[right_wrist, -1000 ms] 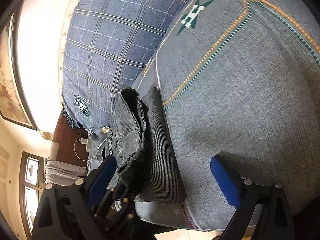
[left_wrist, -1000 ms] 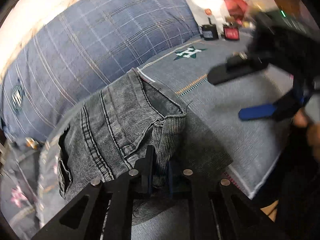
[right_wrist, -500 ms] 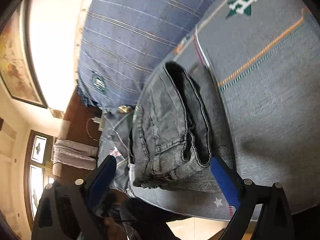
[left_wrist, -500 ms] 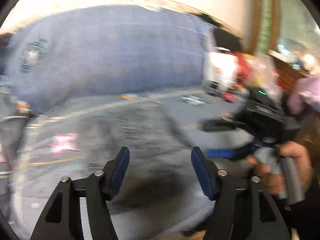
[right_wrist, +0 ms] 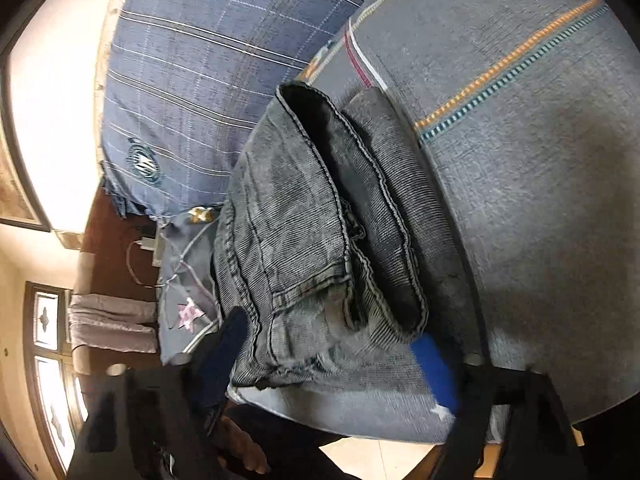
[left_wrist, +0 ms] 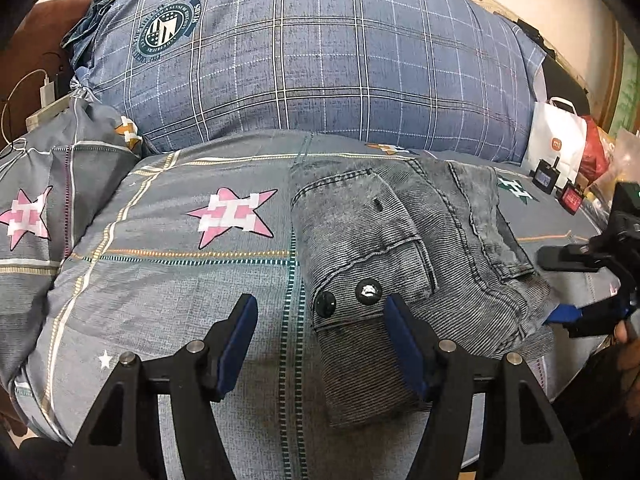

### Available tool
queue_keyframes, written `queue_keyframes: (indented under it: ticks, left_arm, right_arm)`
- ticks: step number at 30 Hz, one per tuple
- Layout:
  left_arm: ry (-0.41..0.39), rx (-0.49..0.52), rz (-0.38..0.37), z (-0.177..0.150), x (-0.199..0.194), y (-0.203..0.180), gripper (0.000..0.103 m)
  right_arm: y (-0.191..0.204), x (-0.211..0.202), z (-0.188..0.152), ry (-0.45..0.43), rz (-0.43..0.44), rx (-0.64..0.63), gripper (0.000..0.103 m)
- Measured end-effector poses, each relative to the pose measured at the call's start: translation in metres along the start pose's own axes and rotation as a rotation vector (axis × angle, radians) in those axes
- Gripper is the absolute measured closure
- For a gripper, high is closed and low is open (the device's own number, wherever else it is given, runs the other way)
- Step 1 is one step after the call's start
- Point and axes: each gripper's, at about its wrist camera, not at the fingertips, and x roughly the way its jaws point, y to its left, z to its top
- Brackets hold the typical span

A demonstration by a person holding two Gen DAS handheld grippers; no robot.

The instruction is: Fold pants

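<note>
Folded pants (left_wrist: 404, 256) lie on bed (left_wrist: 180, 280) below plaid pillow (left_wrist: 312, 60). Left tool (left_wrist: 320, 344) wide, empty; right tool (right_wrist: 332, 356) wide, straddling bundle edge. Snagged layer could unravel fold.

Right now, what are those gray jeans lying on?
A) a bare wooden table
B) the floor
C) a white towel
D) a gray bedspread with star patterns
D: in the left wrist view the folded jeans lie on the gray bedspread, which bears pink stars, in front of the blue plaid pillow.
</note>
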Motion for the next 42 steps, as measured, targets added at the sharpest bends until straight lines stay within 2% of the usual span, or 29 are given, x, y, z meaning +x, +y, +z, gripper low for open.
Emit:
queue_keyframes:
  ticks: [2,5,7,11,13,15,18,20,23,26,28,29,30,31,32,34,37,38,39,40,41,42]
  left_arm:
    - [0.003,-0.013,-0.005,-0.001,0.001,0.003,0.031]
    - [0.004,-0.03,-0.02,-0.002,0.001,0.011,0.029]
    - [0.002,-0.04,-0.018,-0.003,0.0,0.014,0.028]
    - [-0.033,-0.075,-0.004,0.004,-0.011,0.019,0.029]
    - [-0.061,-0.09,-0.013,0.009,-0.018,0.019,0.028]
    - [-0.081,-0.058,-0.002,0.012,-0.021,0.012,0.027]
    - [-0.014,0.048,0.068,0.007,0.0,-0.006,0.026]
    - [0.031,0.09,0.126,0.001,0.016,-0.012,0.025]
    - [0.016,0.1,0.134,0.0,0.015,-0.013,0.025]
    - [0.01,0.103,0.135,-0.001,0.016,-0.012,0.025]
    - [0.003,0.109,0.141,-0.002,0.016,-0.013,0.025]
    - [0.0,0.111,0.143,-0.002,0.016,-0.014,0.025]
    - [0.0,0.111,0.144,-0.002,0.016,-0.014,0.025]
    - [0.0,0.114,0.145,-0.002,0.016,-0.014,0.025]
    - [-0.003,0.116,0.144,-0.002,0.016,-0.014,0.025]
    - [-0.004,0.115,0.141,-0.003,0.014,-0.015,0.025]
    - [-0.004,0.113,0.133,-0.002,0.014,-0.014,0.025]
    - [-0.003,0.111,0.129,-0.002,0.014,-0.014,0.025]
    - [-0.003,0.106,0.117,-0.002,0.014,-0.012,0.025]
    - [-0.002,0.097,0.089,0.0,0.012,-0.01,0.026]
    - [0.002,0.086,0.064,0.002,0.007,-0.007,0.026]
    - [-0.006,0.07,0.046,0.004,0.002,-0.003,0.026]
  right_arm:
    - [0.004,0.008,0.001,0.013,-0.044,-0.024,0.075]
    - [0.008,0.011,-0.002,-0.01,-0.089,-0.048,0.089]
    - [0.023,0.0,-0.012,-0.062,-0.109,-0.117,0.092]
    - [0.05,-0.021,-0.046,-0.148,-0.149,-0.237,0.093]
    - [0.04,-0.016,-0.052,-0.155,-0.189,-0.24,0.093]
    - [0.019,-0.004,-0.052,-0.122,-0.201,-0.185,0.093]
    - [-0.002,0.009,-0.051,-0.089,-0.186,-0.135,0.092]
    - [-0.004,0.007,-0.047,-0.079,-0.172,-0.127,0.085]
    - [-0.005,-0.01,-0.045,-0.086,-0.198,-0.152,0.07]
    - [0.001,-0.045,-0.043,-0.181,-0.245,-0.166,0.069]
    - [0.021,-0.062,-0.036,-0.235,-0.231,-0.209,0.066]
    - [0.038,-0.061,-0.032,-0.233,-0.21,-0.25,0.052]
    - [0.053,-0.058,-0.028,-0.218,-0.183,-0.292,0.046]
    - [0.067,-0.052,-0.023,-0.205,-0.148,-0.326,0.033]
    - [0.089,-0.039,-0.014,-0.18,-0.092,-0.375,0.032]
    - [0.113,-0.014,0.006,-0.111,-0.008,-0.398,0.032]
    - [0.121,0.028,0.035,0.001,0.07,-0.341,0.032]
    - [0.115,0.046,0.048,0.026,0.051,-0.339,0.032]
    - [0.104,0.057,0.056,0.021,-0.013,-0.323,0.032]
    - [0.085,0.065,0.061,0.024,-0.092,-0.278,0.039]
    - [0.053,0.075,0.066,0.054,-0.113,-0.168,0.063]
    - [0.038,0.072,0.065,0.035,-0.095,-0.13,0.076]
